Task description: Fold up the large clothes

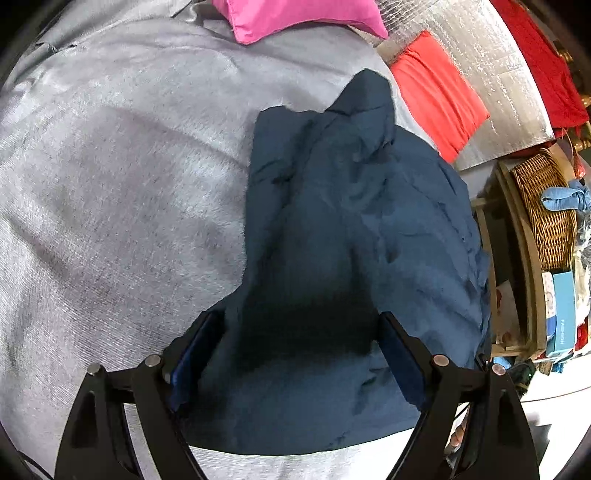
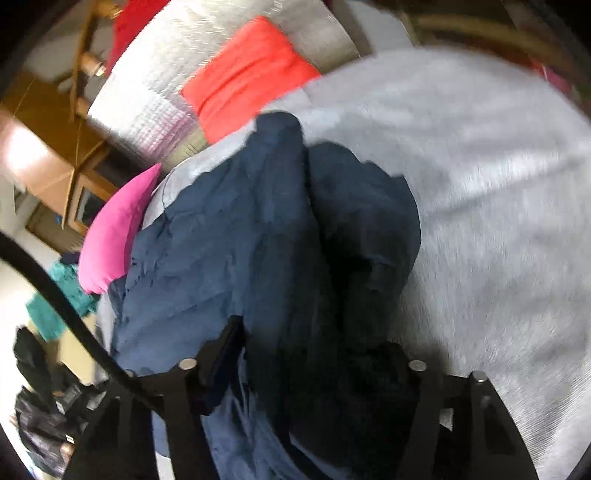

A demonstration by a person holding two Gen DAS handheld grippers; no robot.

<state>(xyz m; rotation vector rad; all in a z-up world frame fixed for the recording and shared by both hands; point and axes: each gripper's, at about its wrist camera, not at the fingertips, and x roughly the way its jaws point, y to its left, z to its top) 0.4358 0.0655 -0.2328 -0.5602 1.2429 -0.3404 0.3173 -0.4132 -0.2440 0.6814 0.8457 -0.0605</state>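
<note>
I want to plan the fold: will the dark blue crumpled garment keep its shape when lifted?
Probably not. The dark blue crumpled garment lies in soft wrinkles, so it likely droops. Its bulk on the grey bed cover suggests some weight. The matte cloth seems unlikely to slip.

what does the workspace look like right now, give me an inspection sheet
surface: grey bedspread, creased.
job's things: navy garment, rumpled in a heap on the bedspread, not flat.
clutter: pink pillow and red-orange pillow at the far edge.
grippers: left gripper open, jaws astride the garment's near part; right gripper partly buried in the cloth, state unclear, view blurred.
cables: black cable at the left of the right wrist view.
surroundings: wicker basket and boxes beside the bed; wooden furniture.
</note>
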